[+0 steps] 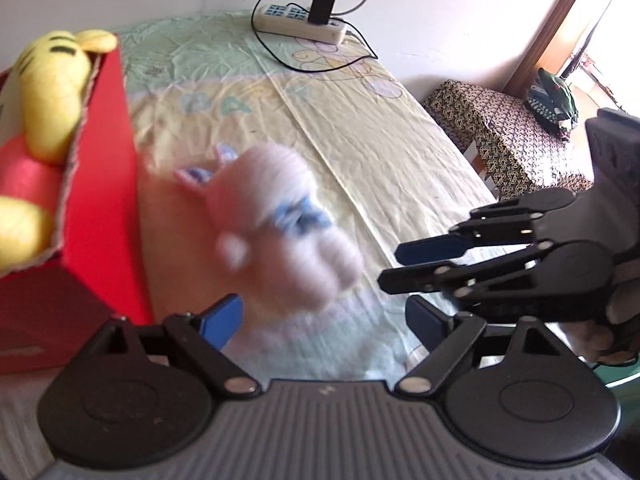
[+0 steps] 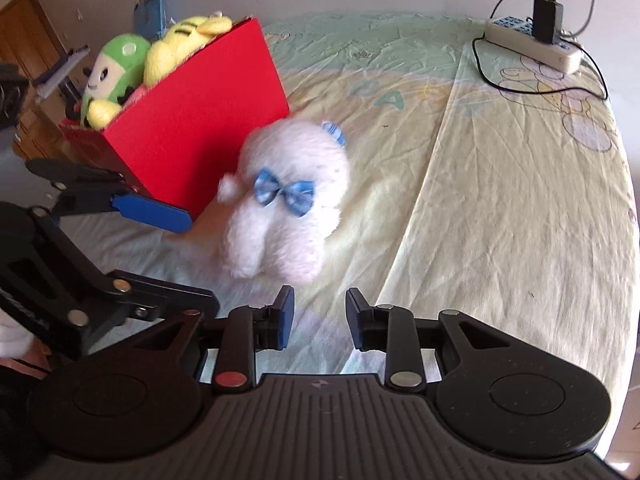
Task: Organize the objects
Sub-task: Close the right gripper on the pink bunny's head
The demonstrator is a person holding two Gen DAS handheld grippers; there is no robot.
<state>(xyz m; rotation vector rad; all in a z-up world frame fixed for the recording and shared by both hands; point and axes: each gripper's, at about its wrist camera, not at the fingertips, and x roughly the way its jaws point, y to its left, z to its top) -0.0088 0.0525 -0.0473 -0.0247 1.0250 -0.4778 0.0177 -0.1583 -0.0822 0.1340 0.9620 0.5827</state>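
A white plush animal with a blue bow lies on the bed sheet beside a red box; it also shows in the right wrist view, where the red box stands just left of it. My left gripper is open and empty, its fingers on either side just short of the plush. My right gripper is open and empty, just in front of the plush. The box holds a yellow plush and a green plush.
A white power strip with a black charger and cables lies at the far end of the bed; it also shows in the right wrist view. A patterned stool stands beside the bed on the right.
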